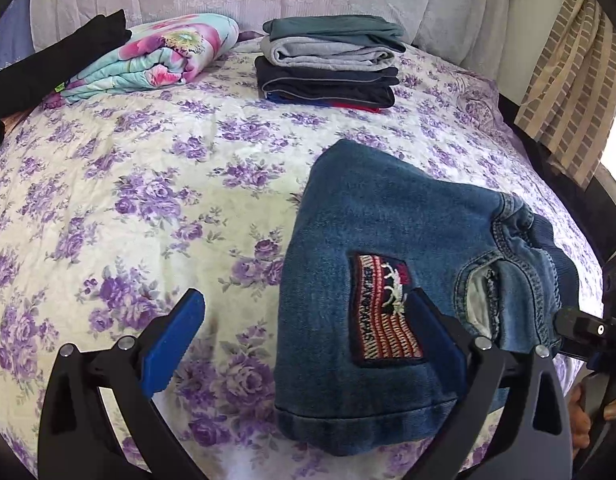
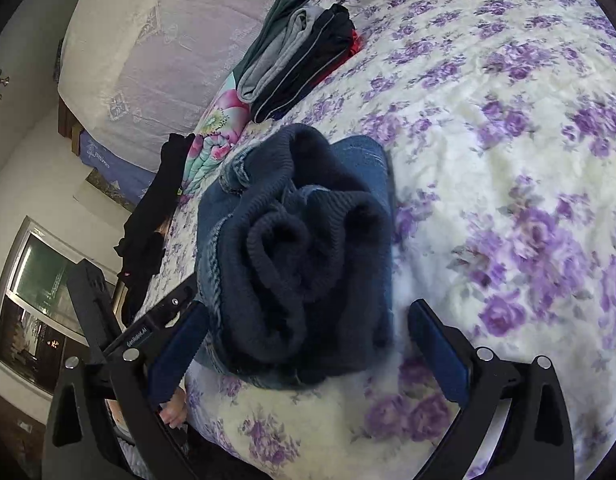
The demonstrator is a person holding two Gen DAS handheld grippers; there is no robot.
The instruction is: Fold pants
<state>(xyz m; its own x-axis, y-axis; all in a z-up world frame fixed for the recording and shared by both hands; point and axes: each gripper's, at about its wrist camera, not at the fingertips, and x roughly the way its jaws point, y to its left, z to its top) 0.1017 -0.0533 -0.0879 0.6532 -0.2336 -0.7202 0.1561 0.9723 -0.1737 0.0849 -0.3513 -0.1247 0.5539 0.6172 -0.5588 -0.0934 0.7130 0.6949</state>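
Note:
Folded blue denim pants (image 1: 387, 280) with a striped embroidered patch (image 1: 381, 312) lie on the floral bedspread (image 1: 128, 200). My left gripper (image 1: 308, 328) is open just above the bed; its right finger (image 1: 435, 336) rests against the pants' near side and its left finger (image 1: 176, 340) stands over bare bedspread. In the right wrist view the same pants (image 2: 300, 248) show their bunched ribbed waistband end. My right gripper (image 2: 304, 344) is open, its fingers either side of that end without closing on it.
A stack of folded clothes (image 1: 327, 64) sits at the far side of the bed, beside a rolled floral blanket (image 1: 160, 56) and a black garment (image 1: 56, 56). A patterned curtain (image 1: 567, 88) hangs at the right. A window (image 2: 36, 304) is low left.

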